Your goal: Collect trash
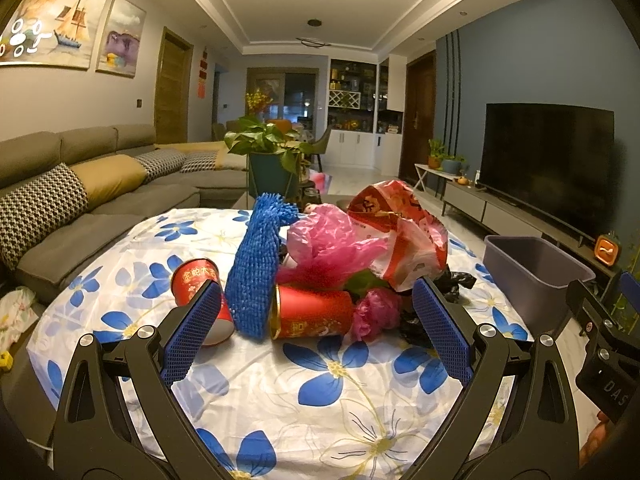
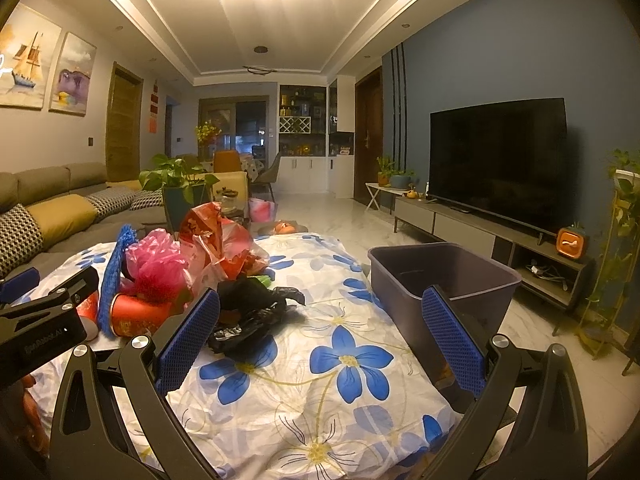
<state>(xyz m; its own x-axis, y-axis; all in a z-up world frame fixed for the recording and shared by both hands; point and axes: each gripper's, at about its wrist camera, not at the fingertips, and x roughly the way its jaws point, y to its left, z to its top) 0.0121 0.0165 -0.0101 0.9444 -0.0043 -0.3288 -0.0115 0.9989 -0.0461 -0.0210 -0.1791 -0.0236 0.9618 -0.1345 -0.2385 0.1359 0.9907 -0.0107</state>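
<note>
Wide-open and empty, the left gripper frames a red paper cup at frame centre, lying sideways, mouth pointing left; right gripper likewise gapes empty beside the grey bin.

"das" on the right gripper; "金蛇" on a red cup.

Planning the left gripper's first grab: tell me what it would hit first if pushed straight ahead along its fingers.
Most likely the red paper cup lying on its side, which sits between the open fingers of the left gripper, with the blue chenille duster just beside it. Depth is uncertain through the fisheye.
</note>
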